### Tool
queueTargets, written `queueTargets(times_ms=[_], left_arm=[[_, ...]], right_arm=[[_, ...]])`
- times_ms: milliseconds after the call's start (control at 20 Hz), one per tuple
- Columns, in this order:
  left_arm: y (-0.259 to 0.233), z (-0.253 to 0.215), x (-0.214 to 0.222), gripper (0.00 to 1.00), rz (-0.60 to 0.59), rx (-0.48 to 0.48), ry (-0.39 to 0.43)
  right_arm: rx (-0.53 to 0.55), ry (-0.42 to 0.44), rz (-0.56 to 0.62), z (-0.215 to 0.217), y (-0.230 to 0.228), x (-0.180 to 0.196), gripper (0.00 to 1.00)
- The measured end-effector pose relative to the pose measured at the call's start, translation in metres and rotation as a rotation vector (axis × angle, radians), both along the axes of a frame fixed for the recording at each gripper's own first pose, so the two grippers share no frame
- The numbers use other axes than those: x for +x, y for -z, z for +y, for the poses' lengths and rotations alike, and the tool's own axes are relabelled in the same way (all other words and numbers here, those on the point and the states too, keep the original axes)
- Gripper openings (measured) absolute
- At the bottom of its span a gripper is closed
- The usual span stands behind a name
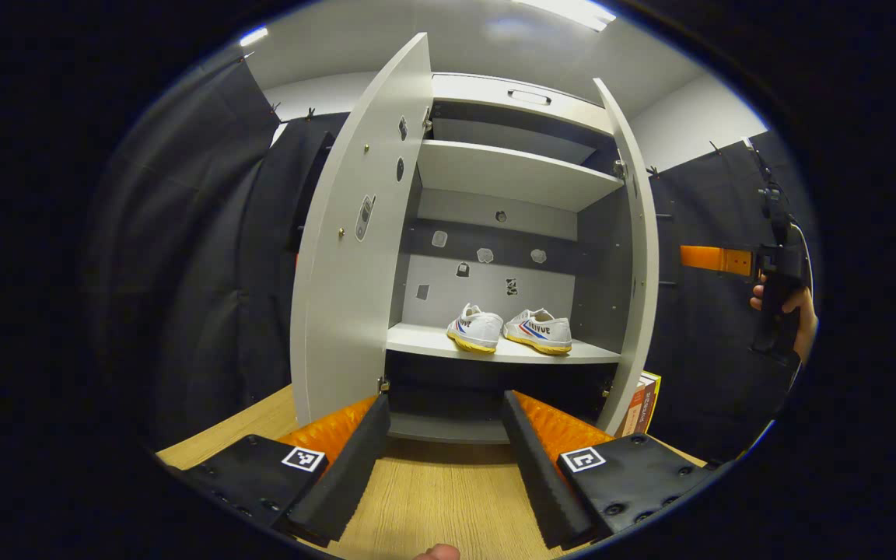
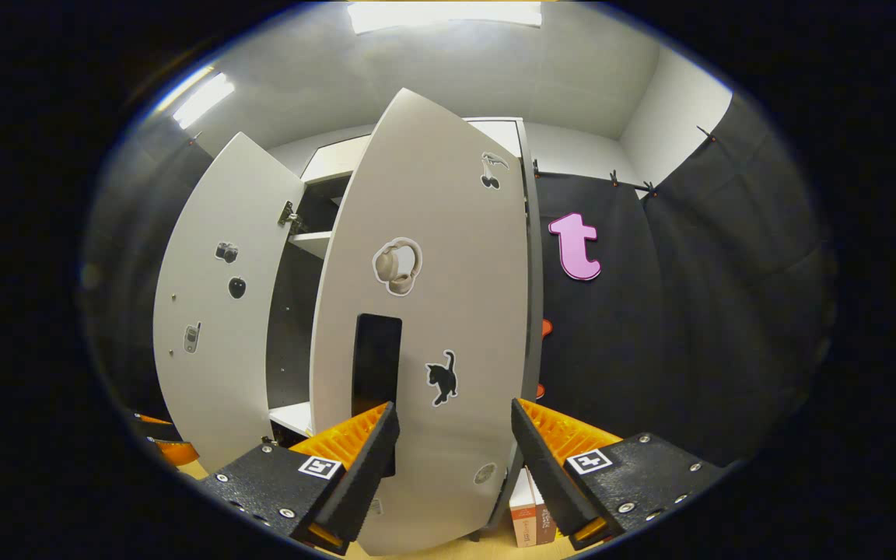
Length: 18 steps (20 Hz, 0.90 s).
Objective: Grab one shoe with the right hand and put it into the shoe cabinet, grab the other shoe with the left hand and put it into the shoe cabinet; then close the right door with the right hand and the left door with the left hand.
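Fingers [image 1: 347, 467] of the left gripper [image 1: 446, 459] stood wide apart and held nothing, hanging above the wooden bench [image 1: 432, 498] in front of the open cabinet [image 1: 510, 175]. Both shoes [image 1: 509, 330] sat side by side on the lower shelf [image 1: 417, 341], far back from the gripper, the left shoe [image 1: 475, 329] touching or almost touching the right shoe [image 1: 539, 330]. Left door [image 1: 355, 233] swung out wide toward the near left; right door [image 1: 638, 264] stood open too, edge-on at the right. Some boxes [image 1: 642, 404] stood on the bench just beside the foot of the right door. Far to the right, a hand [image 1: 794, 311] gripped the other gripper's handle against the dark cloth wall [image 1: 712, 350].

In the right gripper view, the right gripper [image 2: 454, 451] also stood wide and empty, close to the outer face of the right door [image 2: 425, 311], which bore stickers and a dark handle [image 2: 376, 365]. I cannot tell whether either finger touched the door. Beyond it, the left door [image 2: 215, 311] stood open at the far left.
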<state>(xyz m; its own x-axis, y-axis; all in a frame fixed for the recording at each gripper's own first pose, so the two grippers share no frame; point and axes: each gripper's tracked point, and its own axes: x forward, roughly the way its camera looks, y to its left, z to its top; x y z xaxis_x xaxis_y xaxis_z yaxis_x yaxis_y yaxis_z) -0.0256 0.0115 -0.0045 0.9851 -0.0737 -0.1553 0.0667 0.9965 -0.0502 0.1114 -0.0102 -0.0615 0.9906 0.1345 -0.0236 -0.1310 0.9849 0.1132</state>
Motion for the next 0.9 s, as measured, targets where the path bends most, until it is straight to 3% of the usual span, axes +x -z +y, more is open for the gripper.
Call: queueTargets(times_ms=[400,900], left_arm=[[-0.004,0.013,-0.003,0.94,-0.007,0.009,-0.034],[-0.008,0.020,-0.001,0.94,-0.018,0.034,-0.039]], right_arm=[[0.055,-0.072,0.011,0.047,0.002,0.036,0.92],[0.071,-0.070,0.057,0.077,0.014,0.076,0.92]])
